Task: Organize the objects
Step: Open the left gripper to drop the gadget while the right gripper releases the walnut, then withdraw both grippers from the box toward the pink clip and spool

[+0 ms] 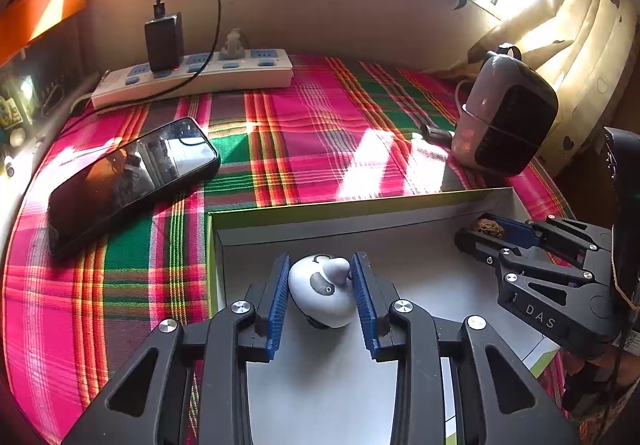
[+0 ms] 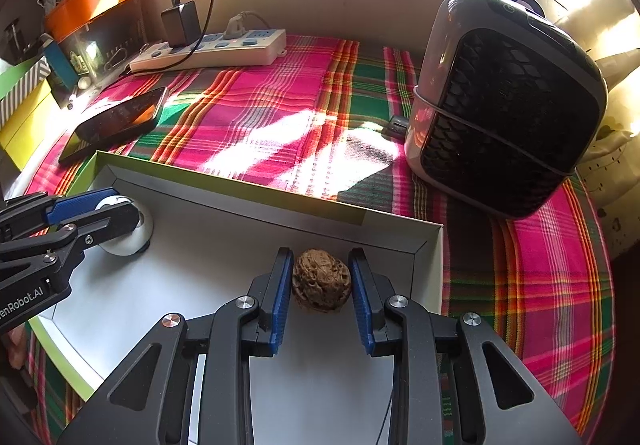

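Your left gripper (image 1: 322,285) sits over the near-left part of the white box (image 1: 280,231), and the white duck toy (image 1: 322,295) lies right between its blue pads. The duck's long axis runs roughly along the fingers, from you toward the far wall of the box; its pale bill points to your right, touching or almost touching the right pad (image 1: 365,297). The left pad lies against the duck's side, though you cannot tell from this view whether either pad really presses. The jaws stand part-way open, about as wide as the toy. The duck rests on the box floor, close to the left wall.

Your right gripper (image 2: 320,285) is over the far-right corner of the same box. The brown walnut (image 2: 322,280) sits on the floor between its pads, a rounded, wrinkled lump with its longer side running across from pad to pad. The left pad (image 2: 281,297) meets it; a thin gap may remain at the right pad, so the grip is uncertain. These jaws too are part-way open, matched to the nut's width.

The box lies on a plaid cloth (image 1: 300,133), with a phone (image 1: 132,177) to its left and a small heater (image 2: 508,105) beyond its right corner.
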### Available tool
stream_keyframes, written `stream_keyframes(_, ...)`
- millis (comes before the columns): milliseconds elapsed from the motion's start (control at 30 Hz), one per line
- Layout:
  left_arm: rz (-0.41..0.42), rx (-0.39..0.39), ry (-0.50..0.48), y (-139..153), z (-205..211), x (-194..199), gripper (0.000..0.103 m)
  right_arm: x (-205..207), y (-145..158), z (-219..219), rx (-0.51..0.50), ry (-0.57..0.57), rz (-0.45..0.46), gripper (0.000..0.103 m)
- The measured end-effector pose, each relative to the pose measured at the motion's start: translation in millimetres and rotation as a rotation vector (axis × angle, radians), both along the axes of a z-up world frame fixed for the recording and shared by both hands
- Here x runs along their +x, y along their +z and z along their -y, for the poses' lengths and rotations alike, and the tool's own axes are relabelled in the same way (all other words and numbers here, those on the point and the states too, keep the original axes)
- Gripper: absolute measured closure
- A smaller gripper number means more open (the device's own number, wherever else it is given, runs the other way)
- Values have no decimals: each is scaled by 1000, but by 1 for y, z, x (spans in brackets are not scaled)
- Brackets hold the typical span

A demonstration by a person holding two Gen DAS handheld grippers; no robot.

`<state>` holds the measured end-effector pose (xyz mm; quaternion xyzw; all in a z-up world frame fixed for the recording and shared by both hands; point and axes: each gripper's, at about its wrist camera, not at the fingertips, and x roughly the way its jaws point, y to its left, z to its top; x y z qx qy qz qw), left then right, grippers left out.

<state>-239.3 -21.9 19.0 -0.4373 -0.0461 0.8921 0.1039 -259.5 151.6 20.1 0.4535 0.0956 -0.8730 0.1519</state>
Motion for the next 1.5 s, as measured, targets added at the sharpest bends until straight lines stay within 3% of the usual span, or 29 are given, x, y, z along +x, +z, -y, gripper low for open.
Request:
stream_keyframes(300, 2, 10, 1, 1, 1, -1, 65, -1, 0, 0, -1, -10, 1, 73)
stream_keyframes(467, 6, 17, -2, 2, 1, 0, 62, 0, 3, -2, -9, -17, -10, 60)
stream_keyframes(933, -4, 31, 15, 10, 8, 12, 57, 14, 15, -6, -30, -24, -36, 56)
stream_keyframes(1500, -56, 28, 12, 30, 10, 56, 57, 50, 31, -13, -61, -25, -74, 56)
